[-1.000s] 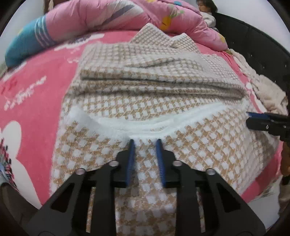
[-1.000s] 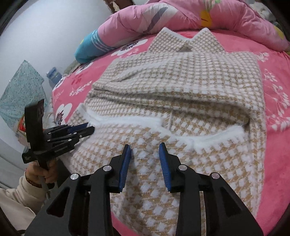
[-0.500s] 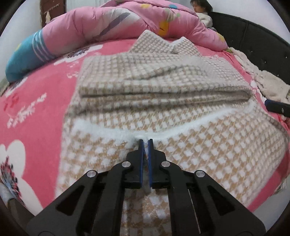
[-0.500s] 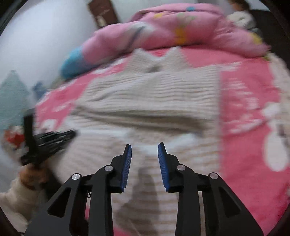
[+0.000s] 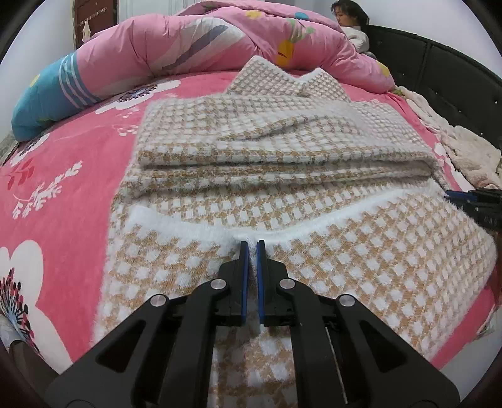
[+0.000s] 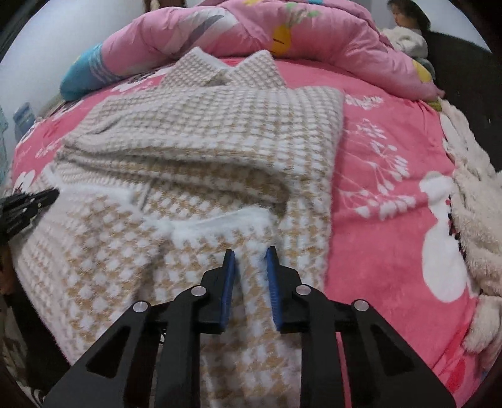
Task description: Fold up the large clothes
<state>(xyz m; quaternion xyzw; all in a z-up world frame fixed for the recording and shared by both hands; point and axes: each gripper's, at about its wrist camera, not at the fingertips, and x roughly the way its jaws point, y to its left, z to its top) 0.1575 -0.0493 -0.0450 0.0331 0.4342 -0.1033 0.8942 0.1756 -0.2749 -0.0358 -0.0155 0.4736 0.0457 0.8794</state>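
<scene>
A large tan-and-white checked fleece garment (image 5: 282, 150) lies partly folded on the pink bed; it also shows in the right wrist view (image 6: 219, 131). Its near part hangs over the bed's front edge, with a fluffy white hem band (image 5: 188, 224) across it. My left gripper (image 5: 252, 248) is shut on a pinch of the fabric at that white band. My right gripper (image 6: 250, 255) is open, its fingers over the garment's near right part by the white band (image 6: 219, 224). Each gripper shows at the other view's edge, the right one (image 5: 473, 201) and the left one (image 6: 28, 204).
A pink flowered sheet (image 5: 62, 175) covers the bed. A rolled pink and blue quilt (image 5: 188, 50) lies along the far side. A cream fleece blanket (image 6: 473, 201) lies at the right. A person (image 5: 348, 18) sits by the black headboard (image 5: 451, 72).
My left gripper closed on the fabric at the white band. My right gripper swung right along the garment's near edge and stays open.
</scene>
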